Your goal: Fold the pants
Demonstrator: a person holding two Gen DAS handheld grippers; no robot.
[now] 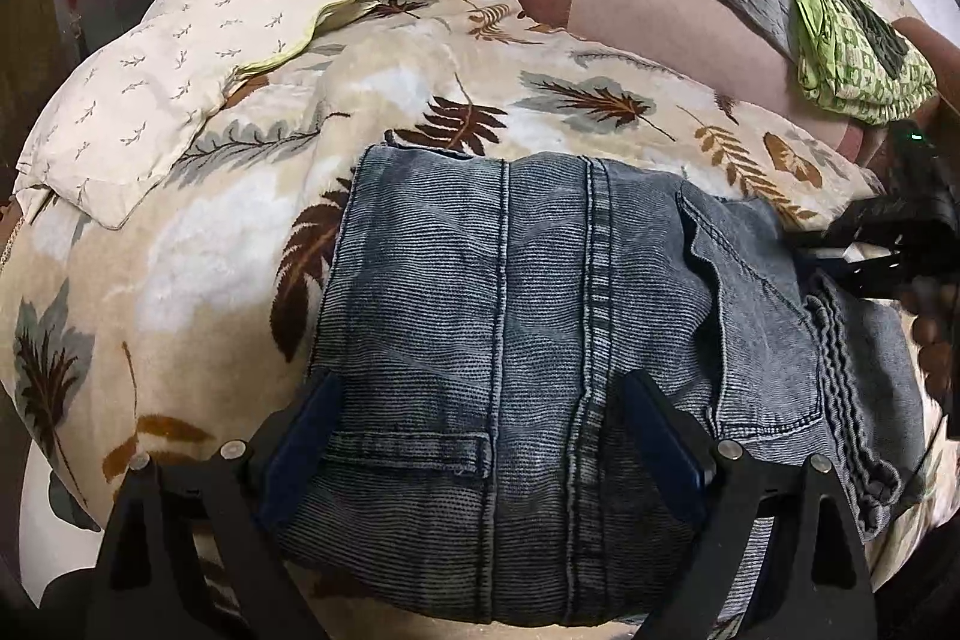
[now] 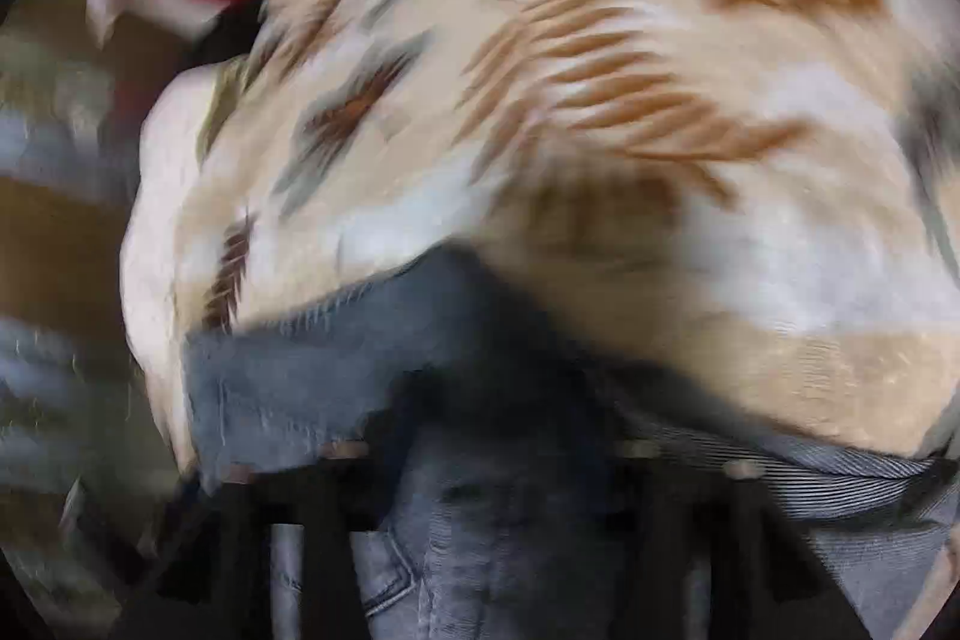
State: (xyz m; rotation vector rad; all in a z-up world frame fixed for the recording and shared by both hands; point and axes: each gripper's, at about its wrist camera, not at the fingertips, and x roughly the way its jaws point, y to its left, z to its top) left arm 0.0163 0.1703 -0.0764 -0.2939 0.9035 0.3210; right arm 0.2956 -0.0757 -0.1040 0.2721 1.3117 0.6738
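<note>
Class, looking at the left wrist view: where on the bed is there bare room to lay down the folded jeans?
Bare leaf-print blanket lies left of the jeans, below the cream pillow. A narrower strip runs behind the jeans. The right is crowded: right claw, green cloth.

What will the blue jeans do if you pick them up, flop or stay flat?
Probably flop: the jeans already lie in soft folded layers on the leaf blanket. They look thick, with heavy seams, so likely heavyish. The ribbed cloth probably won't slip from the left gripper.
</note>
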